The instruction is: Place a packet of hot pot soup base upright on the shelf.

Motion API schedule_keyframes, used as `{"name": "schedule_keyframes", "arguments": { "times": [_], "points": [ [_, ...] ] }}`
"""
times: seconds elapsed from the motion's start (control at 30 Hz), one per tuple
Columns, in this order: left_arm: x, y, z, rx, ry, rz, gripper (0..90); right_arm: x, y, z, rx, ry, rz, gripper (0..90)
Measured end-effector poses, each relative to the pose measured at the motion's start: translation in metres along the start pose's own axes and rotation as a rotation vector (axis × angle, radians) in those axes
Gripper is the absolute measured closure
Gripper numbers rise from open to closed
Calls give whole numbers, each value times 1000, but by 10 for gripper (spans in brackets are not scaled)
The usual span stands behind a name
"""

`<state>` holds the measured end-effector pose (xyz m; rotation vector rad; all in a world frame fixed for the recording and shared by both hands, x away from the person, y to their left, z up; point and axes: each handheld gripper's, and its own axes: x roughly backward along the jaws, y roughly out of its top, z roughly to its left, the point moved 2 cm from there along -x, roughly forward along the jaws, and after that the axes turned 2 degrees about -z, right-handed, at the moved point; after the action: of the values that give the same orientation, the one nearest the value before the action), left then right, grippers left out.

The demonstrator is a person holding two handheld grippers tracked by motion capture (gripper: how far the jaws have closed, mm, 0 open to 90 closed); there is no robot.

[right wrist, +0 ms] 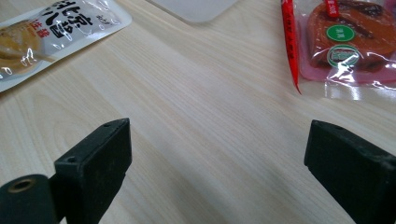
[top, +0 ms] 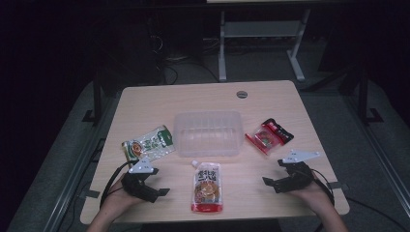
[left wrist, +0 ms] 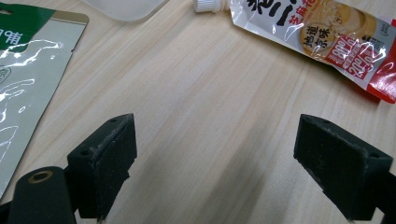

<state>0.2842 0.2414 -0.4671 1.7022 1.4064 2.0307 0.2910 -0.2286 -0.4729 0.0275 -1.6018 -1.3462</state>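
A clear plastic box (top: 209, 133) stands in the middle of the wooden table (top: 145, 104). Left of it lies a green and white snack bag (top: 148, 143) (left wrist: 28, 74). In front of it lies a white and red spouted pouch (top: 207, 187) (left wrist: 322, 37) (right wrist: 51, 32). A red packet (top: 269, 136) (right wrist: 348, 44) lies to the box's right. My left gripper (top: 155, 186) (left wrist: 224, 170) rests open near the front left edge, nothing between its jaws. My right gripper (top: 274, 174) (right wrist: 219, 175) rests open at the front right, also with nothing in it.
A round grommet (top: 242, 94) sits near the table's far edge. Beyond the table stands a white desk frame (top: 261, 34) on the dark floor, with cables around it. Bare wood lies between the grippers and the packets.
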Motion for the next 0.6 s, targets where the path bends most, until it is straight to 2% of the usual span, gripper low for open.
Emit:
{"name": "schedule_keyframes", "arguments": {
  "times": [0.27, 0.37, 0.47, 0.5, 0.53, 0.6],
  "points": [
    [3, -1, 4, 23, 16, -5, 128, 1, -2, -3, -27, -5, 11, 76],
    [4, -1, 4, 18, 15, -8, 129, 1, 0, -3, -34, -1, 14, 83],
    [3, -1, 4, 14, 12, -10, 131, 4, 7, -4, -37, -7, 14, 130],
    [3, 0, 4, 11, 11, -3, 131, 4, 10, -5, -52, -8, 14, 140],
    [2, 0, 3, 21, 9, -10, 132, 6, 16, -7, -58, -23, 6, 190],
    [3, 1, 4, 11, 9, 1, 133, 7, 19, -8, -59, -34, -1, 222]
  ]
}}
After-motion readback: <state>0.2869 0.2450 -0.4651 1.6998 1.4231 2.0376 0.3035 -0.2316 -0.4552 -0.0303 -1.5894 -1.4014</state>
